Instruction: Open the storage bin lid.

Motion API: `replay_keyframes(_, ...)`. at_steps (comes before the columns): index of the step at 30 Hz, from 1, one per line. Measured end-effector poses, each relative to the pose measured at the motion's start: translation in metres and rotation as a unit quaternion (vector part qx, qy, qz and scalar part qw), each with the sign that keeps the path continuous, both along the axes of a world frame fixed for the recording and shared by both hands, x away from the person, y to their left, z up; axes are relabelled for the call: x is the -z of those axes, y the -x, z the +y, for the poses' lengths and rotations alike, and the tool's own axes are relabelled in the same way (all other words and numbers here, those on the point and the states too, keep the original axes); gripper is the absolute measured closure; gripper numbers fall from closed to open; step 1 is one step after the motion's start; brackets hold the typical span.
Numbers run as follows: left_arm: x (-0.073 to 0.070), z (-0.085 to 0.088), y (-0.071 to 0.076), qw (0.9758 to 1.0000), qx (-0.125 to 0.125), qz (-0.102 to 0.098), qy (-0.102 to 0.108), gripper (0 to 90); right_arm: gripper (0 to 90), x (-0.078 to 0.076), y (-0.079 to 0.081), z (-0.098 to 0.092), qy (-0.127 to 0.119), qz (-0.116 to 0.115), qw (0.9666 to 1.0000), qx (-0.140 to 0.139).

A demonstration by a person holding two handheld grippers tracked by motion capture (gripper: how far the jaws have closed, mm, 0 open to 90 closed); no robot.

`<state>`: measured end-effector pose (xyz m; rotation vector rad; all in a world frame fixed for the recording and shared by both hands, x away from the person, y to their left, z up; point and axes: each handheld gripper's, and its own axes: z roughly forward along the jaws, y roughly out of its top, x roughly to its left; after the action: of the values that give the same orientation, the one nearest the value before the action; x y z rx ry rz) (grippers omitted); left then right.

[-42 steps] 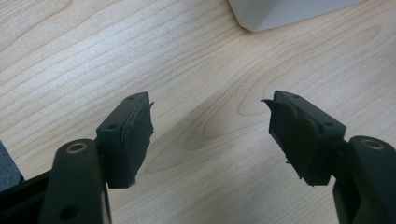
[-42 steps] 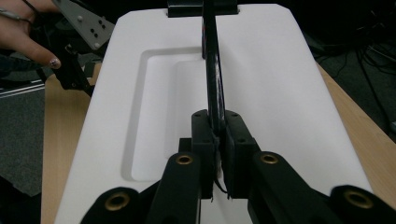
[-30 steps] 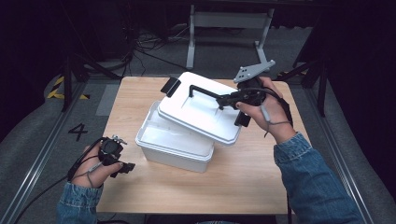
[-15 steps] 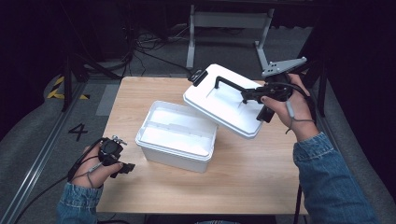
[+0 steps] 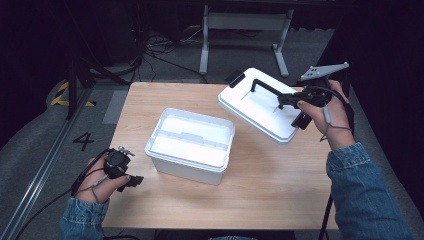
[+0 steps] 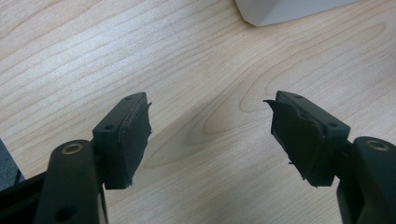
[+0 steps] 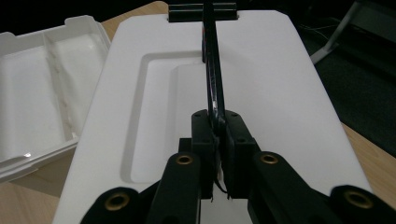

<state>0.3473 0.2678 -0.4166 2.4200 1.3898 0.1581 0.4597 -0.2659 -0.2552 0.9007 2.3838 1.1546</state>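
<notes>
table [image 5: 280, 200]: light wood | on it: open white box [image 5: 191, 145] (lidless)

This looks like a lab or recording studio, not a home. A plain wooden surface [image 5: 260, 200] stands on grey carpet with a painted number 4 [image 5: 83, 141], hazard tape [image 5: 62, 92], loose cables [image 5: 150, 47] and a metal stand [image 5: 245, 22] against a dark backdrop.

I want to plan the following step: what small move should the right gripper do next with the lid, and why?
Probably lower the lid onto the bare table right of the box. The right gripper is shut on the lid's black handle, holding it tilted and clear of the open box.
</notes>
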Motion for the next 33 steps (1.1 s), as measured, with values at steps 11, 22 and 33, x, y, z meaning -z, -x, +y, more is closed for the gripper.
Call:
replay_keyframes(11, 0.0, 0.001, 0.001, 1.0, -0.001, -0.001, -0.002, 29.0, 85.3, 0.017, -0.01, -0.023, 0.012, 0.014, 0.9992, 0.036)
replay_keyframes(22, 0.001, 0.002, 0.001, 1.0, -0.001, -0.002, -0.003, 29.0, 85.2, 0.048, -0.022, -0.04, 0.023, 0.037, 0.9974, 0.057)
replay_keyframes(33, 0.001, 0.001, -0.001, 1.0, -0.002, 0.0, -0.001, 29.0, 85.2, 0.082, -0.028, -0.052, 0.032, 0.062, 0.9951, 0.07)
